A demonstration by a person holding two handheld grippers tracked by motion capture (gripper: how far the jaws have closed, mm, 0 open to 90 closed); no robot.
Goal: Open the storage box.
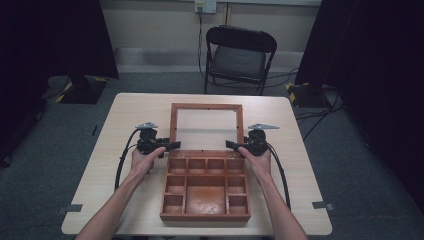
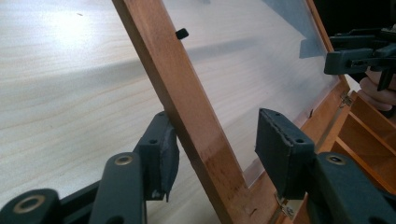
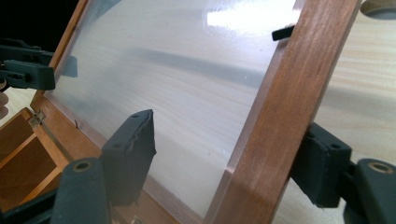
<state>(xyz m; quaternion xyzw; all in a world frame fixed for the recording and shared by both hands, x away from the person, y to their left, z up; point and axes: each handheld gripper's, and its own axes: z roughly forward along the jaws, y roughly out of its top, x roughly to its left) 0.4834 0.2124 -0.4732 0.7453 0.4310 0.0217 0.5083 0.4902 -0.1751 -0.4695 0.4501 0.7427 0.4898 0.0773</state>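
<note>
A wooden box [image 1: 205, 216] with several empty compartments sits on the table, its lid [image 1: 206, 106] swung open behind it. The lid is a wooden frame around a clear panel. My left gripper [image 1: 172, 145] is at the lid's left rail [image 2: 187, 102] near the hinge. Its jaws straddle that rail: the outer pad [image 2: 163, 154] lies against the wood and the inner pad [image 2: 280, 149] stands off it, so my left gripper [image 2: 217, 126] is open. My right gripper [image 1: 229, 145] straddles the right rail [image 3: 289, 102] the same way, with its inner pad [image 3: 130, 144] clear of the wood, so my right gripper [image 3: 231, 130] is open.
The light wooden table [image 1: 130, 120] has bare room on both sides of the box. A black folding chair [image 1: 239, 57] stands beyond the far edge, with cables on the floor nearby. Dark curtains hang at both sides. A small hinge [image 2: 345, 99] joins lid and box.
</note>
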